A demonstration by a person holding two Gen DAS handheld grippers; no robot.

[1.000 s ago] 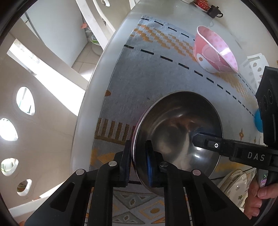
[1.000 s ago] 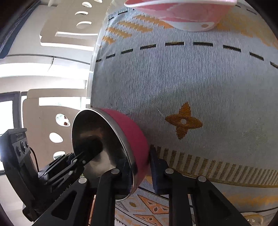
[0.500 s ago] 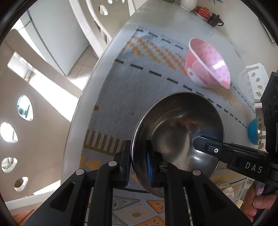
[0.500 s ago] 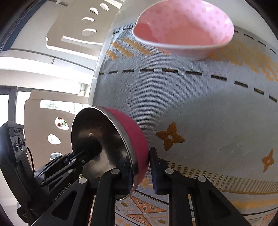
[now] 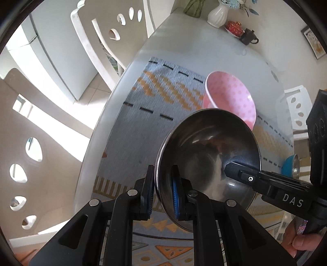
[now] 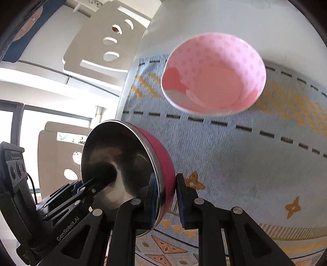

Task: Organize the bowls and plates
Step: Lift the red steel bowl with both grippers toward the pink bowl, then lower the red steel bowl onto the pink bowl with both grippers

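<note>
Steel bowl with magenta outer wall [image 5: 206, 163], tilted, off surface [image 5: 214, 51], rim pinched on opposite sides by my left tongs [image 5: 162, 192] and right tongs [image 6: 166, 196]. Pink polka-dot bowl [image 6: 214, 75] ahead toward far edge, likely nesting target; right tongs nearer.

A home dining room: cut-out chairs [image 5: 114, 36] ring a table [image 5: 204, 51] with a vase [image 5: 217, 14].

Sunlit white chairs [image 5: 106, 41] beside a round table [image 5: 184, 41].
</note>
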